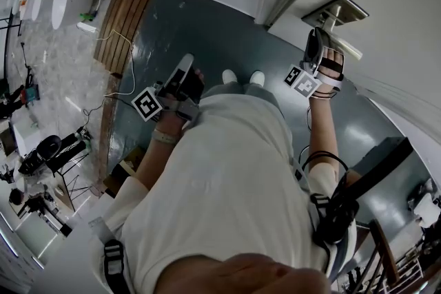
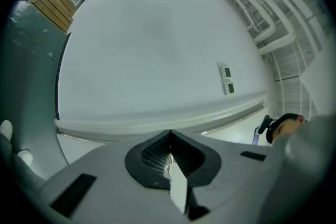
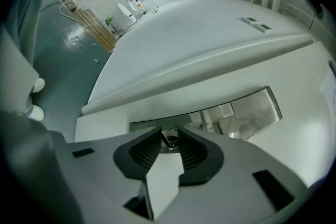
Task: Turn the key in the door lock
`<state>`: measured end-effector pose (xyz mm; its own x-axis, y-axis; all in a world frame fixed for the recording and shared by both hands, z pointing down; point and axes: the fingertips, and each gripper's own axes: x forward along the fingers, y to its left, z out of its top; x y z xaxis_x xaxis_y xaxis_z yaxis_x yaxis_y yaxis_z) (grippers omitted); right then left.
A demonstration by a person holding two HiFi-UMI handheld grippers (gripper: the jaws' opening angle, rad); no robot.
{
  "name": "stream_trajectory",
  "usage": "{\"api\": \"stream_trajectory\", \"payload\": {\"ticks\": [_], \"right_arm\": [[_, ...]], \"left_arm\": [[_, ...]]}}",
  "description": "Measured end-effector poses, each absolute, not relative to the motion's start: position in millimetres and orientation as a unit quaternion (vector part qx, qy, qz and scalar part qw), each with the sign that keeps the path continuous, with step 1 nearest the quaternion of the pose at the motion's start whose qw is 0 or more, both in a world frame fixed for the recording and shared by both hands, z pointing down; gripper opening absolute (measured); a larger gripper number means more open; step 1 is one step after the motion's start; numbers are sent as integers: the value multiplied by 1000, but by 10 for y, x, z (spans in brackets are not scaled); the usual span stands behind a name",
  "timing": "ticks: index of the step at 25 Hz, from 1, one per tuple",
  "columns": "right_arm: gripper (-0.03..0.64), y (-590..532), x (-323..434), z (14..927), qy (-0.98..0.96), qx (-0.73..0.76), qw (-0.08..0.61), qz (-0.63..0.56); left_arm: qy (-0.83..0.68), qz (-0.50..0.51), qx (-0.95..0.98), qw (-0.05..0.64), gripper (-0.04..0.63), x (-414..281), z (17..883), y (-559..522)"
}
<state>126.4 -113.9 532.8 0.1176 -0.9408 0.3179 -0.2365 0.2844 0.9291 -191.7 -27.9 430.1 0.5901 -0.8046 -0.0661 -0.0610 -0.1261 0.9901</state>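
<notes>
The brushed-steel lock plate (image 1: 335, 11) sits on the white door (image 1: 400, 45) at the upper right of the head view. My right gripper (image 1: 320, 31) is raised to it. In the right gripper view the plate (image 3: 252, 110) fills the middle. A small metal key (image 3: 169, 139) sticks out of it between the ribbed pads (image 3: 149, 149), and the jaws of my right gripper (image 3: 169, 136) close on the key from both sides. My left gripper (image 1: 186, 60) hangs low at the person's left side, far from the door. Its jaws meet at the tip (image 2: 169, 136) with nothing between them.
The person's white shoes (image 1: 241, 77) stand on the dark green floor just before the door. A wooden plank strip (image 1: 124, 17) and a loose cable (image 1: 120, 89) lie to the left. Stands and gear (image 1: 48, 155) crowd the far left. A dark frame (image 1: 386, 162) stands at the right.
</notes>
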Motion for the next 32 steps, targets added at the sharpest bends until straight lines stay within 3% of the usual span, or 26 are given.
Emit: {"api": "stream_trajectory", "payload": {"ticks": [10,17,22,32], "right_arm": [[103,-1138,1287,5251,-626,578,470,-231],[103,-1163,1354,5196,-676,641,346,-110],[95,-1182,1383,5179,-708,673,213,12],[66,-1173,1559,5223,-682,646,-140,313]], "left_arm": [[-318,-324,675,581,9,-1909,4304,-279],[-319,-322,676,580,9,-1879,4297,-272],[-320,-322,676,581,9,-1889,4313,-260],[-321,-320,677,580,9,-1867,4298,-249]]}}
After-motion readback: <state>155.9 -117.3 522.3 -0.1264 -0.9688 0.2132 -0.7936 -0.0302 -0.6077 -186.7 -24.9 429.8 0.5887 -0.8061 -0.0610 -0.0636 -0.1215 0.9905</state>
